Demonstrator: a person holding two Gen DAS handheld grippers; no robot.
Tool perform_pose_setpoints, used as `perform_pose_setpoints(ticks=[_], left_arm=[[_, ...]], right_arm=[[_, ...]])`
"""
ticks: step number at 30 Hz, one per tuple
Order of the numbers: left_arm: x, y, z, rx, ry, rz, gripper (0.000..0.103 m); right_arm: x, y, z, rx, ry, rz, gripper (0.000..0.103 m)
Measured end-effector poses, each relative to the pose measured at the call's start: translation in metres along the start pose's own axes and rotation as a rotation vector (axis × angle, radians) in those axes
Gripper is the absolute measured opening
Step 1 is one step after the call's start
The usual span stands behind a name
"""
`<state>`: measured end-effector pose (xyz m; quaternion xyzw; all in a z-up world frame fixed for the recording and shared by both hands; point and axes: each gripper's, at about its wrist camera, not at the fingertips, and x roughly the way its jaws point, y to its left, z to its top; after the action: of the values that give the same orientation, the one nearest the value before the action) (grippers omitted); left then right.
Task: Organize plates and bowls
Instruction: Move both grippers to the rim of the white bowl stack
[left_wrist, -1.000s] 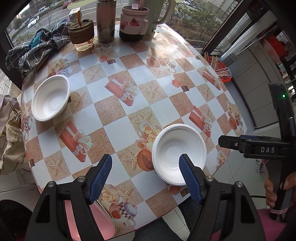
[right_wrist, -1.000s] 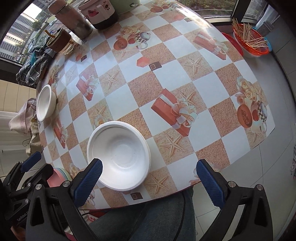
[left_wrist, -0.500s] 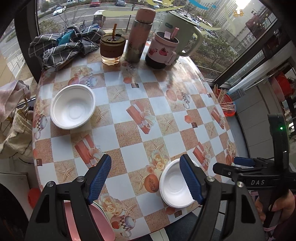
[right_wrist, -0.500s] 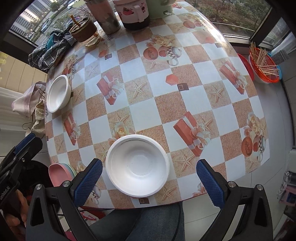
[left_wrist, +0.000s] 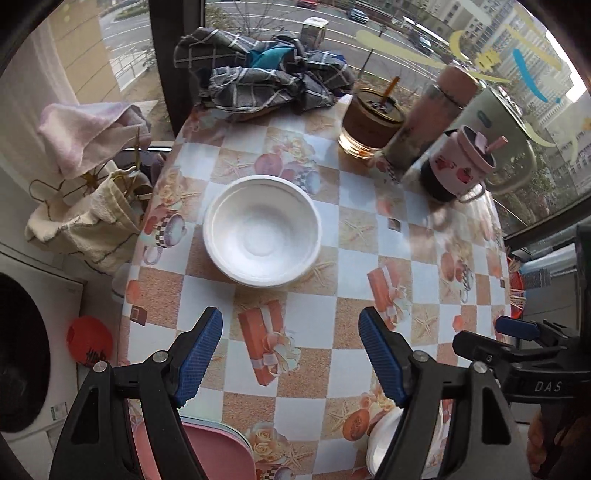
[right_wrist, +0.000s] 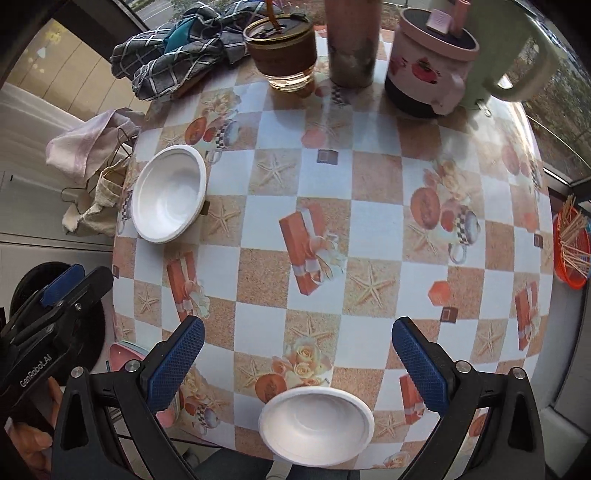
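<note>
A white foam bowl (left_wrist: 262, 230) sits near the table's left edge; it also shows in the right wrist view (right_wrist: 169, 192). A second white bowl (right_wrist: 317, 424) sits at the near edge, partly hidden behind my left finger in the left wrist view (left_wrist: 384, 441). Pink plates (left_wrist: 218, 450) lie at the near left corner, also visible in the right wrist view (right_wrist: 123, 354). My left gripper (left_wrist: 290, 358) is open and empty, short of the far bowl. My right gripper (right_wrist: 297, 367) is open and empty, above the near bowl.
A glass cup (right_wrist: 282, 48), a tall flask (right_wrist: 352, 40), a pink mug (right_wrist: 430, 61) and a pale kettle (right_wrist: 517, 48) stand at the back. A checked cloth (left_wrist: 266, 79) lies back left. A red basket of sticks (right_wrist: 572, 247) stands off the right edge.
Both grippers have pulled back and tilted up. The left view has swung from the near bowl to the far left bowl. Both stay open and empty.
</note>
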<state>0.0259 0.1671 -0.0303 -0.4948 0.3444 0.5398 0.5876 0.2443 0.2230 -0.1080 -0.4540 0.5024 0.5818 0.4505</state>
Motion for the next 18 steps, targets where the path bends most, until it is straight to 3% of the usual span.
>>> perform_pose_setpoints(ticks=[9,18], left_arm=[[0.053,0.047,0.042,-0.108,0.032,0.144,0.079],[0.113,0.049,0.07,0.006,0.089,0.259,0.079]], right_arm=[[0.056,0.035,0.056,-0.015,0.036,0.023,0.102],[0.108,0.051,0.097,0.011,0.055,0.05,0.102]])
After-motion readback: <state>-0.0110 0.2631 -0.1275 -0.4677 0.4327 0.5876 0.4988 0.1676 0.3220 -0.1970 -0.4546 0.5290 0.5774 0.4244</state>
